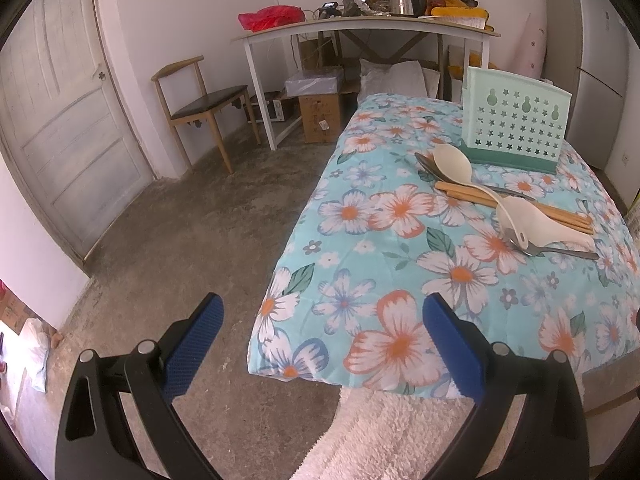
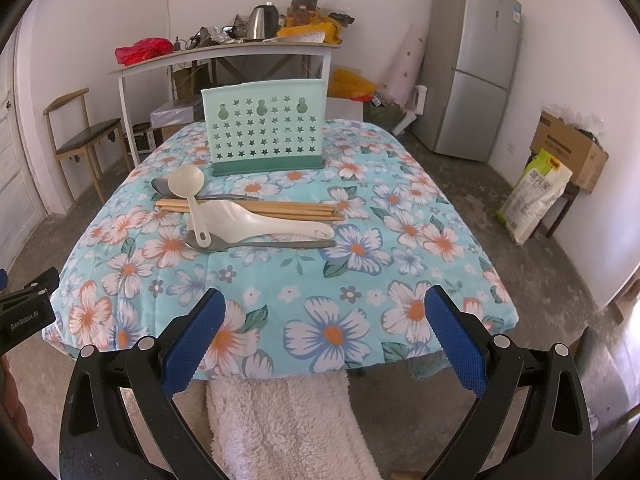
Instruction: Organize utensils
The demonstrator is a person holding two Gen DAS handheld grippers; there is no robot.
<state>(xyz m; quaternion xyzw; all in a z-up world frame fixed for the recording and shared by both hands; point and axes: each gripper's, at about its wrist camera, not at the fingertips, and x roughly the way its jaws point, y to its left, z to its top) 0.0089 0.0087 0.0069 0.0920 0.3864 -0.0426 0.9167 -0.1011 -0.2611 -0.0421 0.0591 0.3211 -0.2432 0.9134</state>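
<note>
A pile of utensils lies on the floral tablecloth (image 2: pixel 320 296): a cream ladle (image 2: pixel 188 188), a cream rice paddle (image 2: pixel 276 224), wooden chopsticks (image 2: pixel 288 209) and two metal spoons (image 2: pixel 264 245). Behind them stands a mint-green utensil holder (image 2: pixel 264 128) with star holes. In the left wrist view the same pile (image 1: pixel 516 216) and holder (image 1: pixel 516 120) sit to the right. My right gripper (image 2: pixel 322 336) hangs open at the table's near edge, well short of the pile. My left gripper (image 1: pixel 322 340) is open off the table's left corner, over the floor.
A fluffy pink-white towel (image 2: pixel 280 420) hangs below the near table edge. A wooden chair (image 1: pixel 200 104) and a cluttered white side table (image 1: pixel 360 28) stand at the back. A grey fridge (image 2: pixel 472 64), a cardboard box (image 2: pixel 568 152) and a rice bag (image 2: pixel 536 200) are on the right.
</note>
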